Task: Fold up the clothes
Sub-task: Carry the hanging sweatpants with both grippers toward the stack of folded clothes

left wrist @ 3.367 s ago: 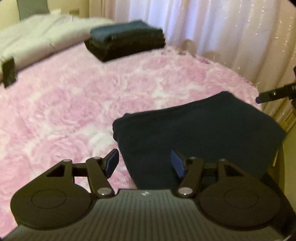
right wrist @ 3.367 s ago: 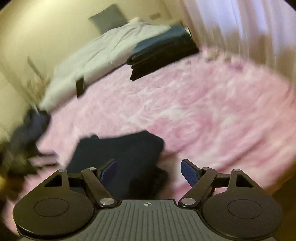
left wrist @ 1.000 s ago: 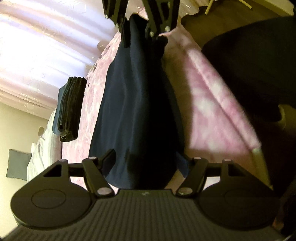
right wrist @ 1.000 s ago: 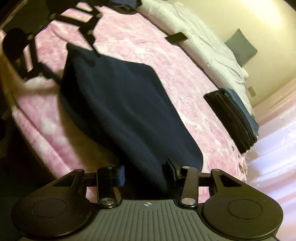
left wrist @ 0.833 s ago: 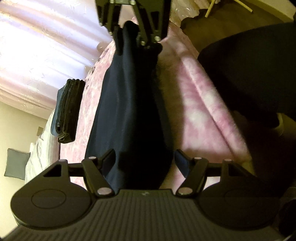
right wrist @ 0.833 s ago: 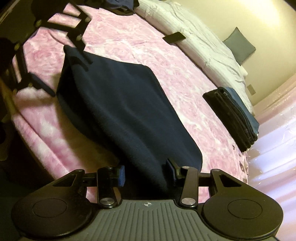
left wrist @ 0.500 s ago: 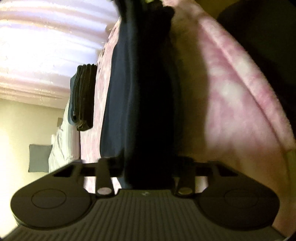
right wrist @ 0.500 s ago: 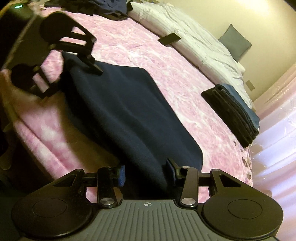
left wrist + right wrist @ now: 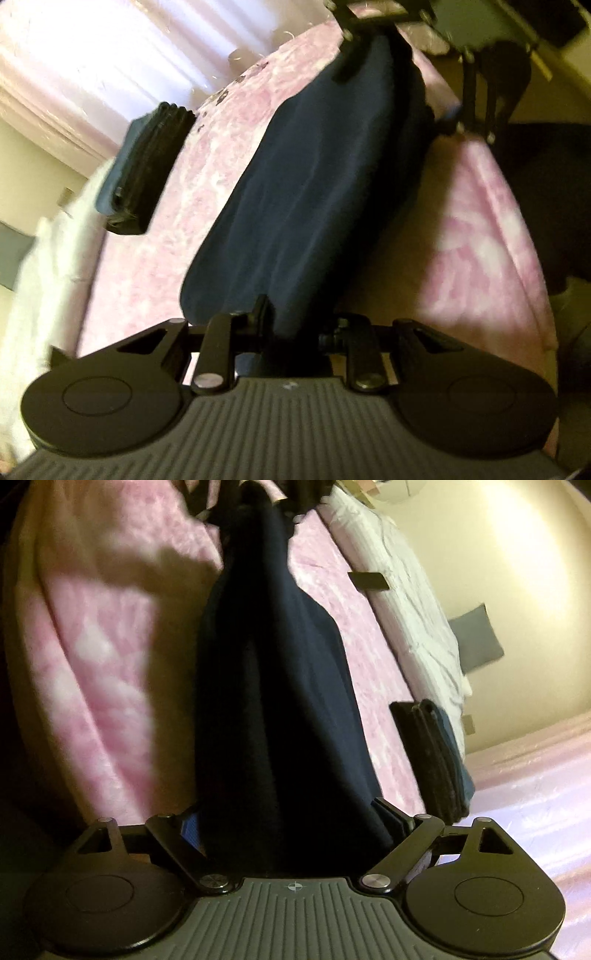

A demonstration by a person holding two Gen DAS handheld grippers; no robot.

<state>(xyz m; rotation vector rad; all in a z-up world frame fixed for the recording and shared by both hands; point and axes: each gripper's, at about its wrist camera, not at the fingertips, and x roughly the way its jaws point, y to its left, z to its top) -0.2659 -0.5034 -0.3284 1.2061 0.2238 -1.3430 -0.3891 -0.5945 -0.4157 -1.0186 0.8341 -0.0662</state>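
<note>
Clothing [image 9: 325, 173] on the bed [image 9: 476, 240] is now pinched by the closing left tool [image 9: 295, 321] at six o'clock, while the right tool [image 9: 288, 823], clamped before, is being opened around its end, suggesting a regrip.

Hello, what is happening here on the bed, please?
A person is folding a dark navy folded garment on a fluffy pink blanket, one handheld gripper at each end. The left gripper is closing on one end. The right gripper is opening, the cloth still between its jaws. A finished stack of dark folded clothes lies further back.
</note>
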